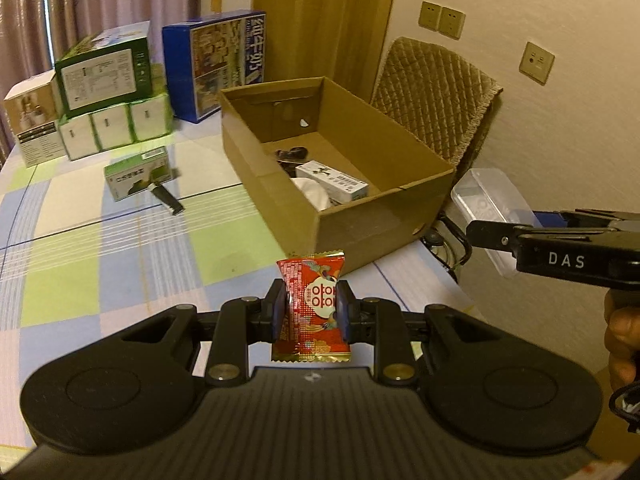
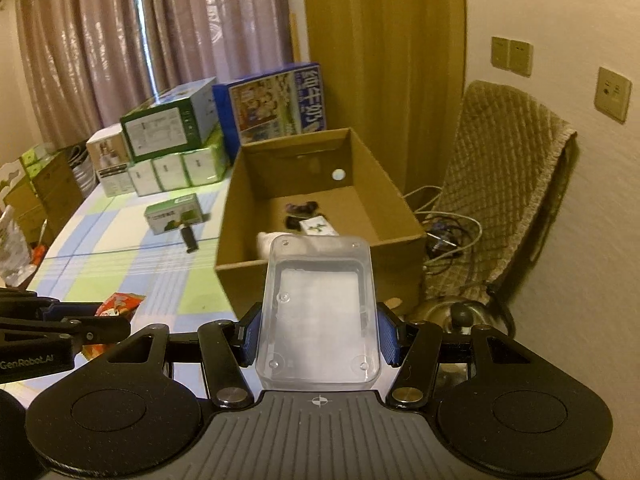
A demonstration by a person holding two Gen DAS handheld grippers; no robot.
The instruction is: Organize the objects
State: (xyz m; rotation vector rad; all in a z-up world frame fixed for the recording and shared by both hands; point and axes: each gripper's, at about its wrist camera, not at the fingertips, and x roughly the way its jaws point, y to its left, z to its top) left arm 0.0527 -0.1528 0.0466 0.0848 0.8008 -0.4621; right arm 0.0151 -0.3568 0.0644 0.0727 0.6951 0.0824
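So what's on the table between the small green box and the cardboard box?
Only a black handle beside the small green box; the tablecloth up to the cardboard box is otherwise bare, in both wrist views.

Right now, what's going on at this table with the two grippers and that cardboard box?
A person is tidying loose items. The left gripper is shut on a red snack packet, held above the checked tablecloth. The right gripper is shut on a clear plastic container. Both are short of the open cardboard box, which already holds a small white box and a few other bits. A small green box sits on the table.
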